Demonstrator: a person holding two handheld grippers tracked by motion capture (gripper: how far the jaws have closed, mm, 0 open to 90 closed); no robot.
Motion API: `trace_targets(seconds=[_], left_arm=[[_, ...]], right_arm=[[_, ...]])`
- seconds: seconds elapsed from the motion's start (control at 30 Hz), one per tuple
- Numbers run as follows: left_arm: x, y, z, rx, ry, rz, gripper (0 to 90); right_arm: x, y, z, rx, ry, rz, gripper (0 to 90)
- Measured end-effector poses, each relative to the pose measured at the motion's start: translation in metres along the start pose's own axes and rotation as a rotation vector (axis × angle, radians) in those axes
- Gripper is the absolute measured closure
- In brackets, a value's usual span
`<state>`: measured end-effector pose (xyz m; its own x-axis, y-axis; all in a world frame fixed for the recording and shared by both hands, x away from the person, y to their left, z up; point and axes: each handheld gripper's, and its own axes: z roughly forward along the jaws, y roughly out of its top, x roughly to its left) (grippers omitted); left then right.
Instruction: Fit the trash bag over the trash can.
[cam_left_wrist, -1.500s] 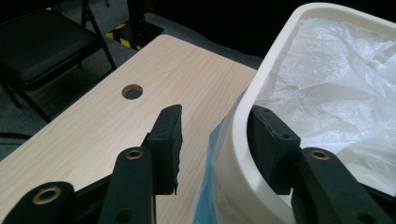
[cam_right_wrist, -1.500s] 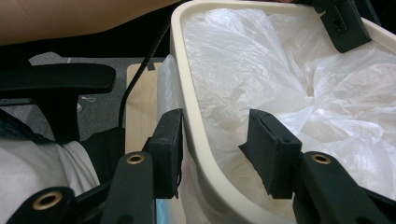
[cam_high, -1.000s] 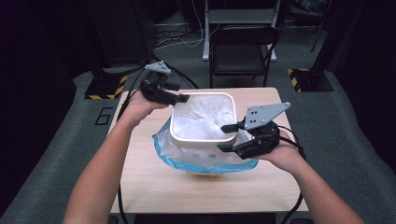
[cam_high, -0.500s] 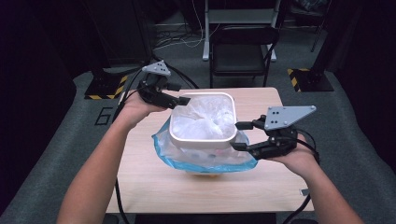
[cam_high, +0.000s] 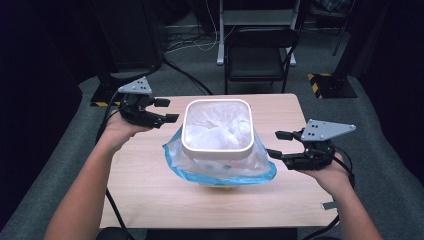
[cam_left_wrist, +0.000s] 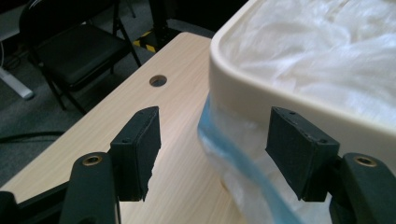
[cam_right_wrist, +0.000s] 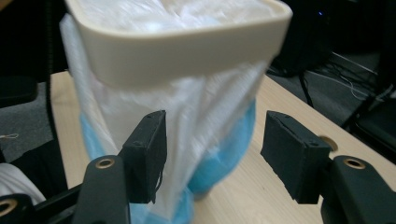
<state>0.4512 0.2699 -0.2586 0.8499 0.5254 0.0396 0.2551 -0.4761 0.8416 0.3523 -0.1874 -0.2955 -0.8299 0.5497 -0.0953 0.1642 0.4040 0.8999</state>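
Bin (cam_high: 216, 150) with bag (cam_high: 220, 172) bears no readable writing.

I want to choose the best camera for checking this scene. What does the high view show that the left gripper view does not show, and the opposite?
High view: the right gripper with jaws apart, off the bin's right side, and both forearms. Left gripper view: a round hole in the tabletop, and close up, the gap between the left gripper and the bag's blue edge. Both: the white bin, its bag, the table, a black chair.
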Motion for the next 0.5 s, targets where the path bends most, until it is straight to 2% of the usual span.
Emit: trace_targets(seconds=[0.13, 0.27, 0.5], left_arm=[[0.005, -0.019, -0.004, 0.000, 0.035, -0.010, 34.5], [0.005, -0.034, -0.008, -0.014, 0.042, -0.022, 34.5], [0.003, -0.062, -0.019, -0.045, 0.072, -0.033, 34.4]], right_arm=[[-0.009, -0.017, 0.001, 0.002, -0.055, 0.045, 39.0], [-0.017, -0.031, 0.000, 0.010, -0.110, 0.085, 38.3], [-0.025, -0.057, 0.000, 0.051, -0.206, 0.118, 37.3]])
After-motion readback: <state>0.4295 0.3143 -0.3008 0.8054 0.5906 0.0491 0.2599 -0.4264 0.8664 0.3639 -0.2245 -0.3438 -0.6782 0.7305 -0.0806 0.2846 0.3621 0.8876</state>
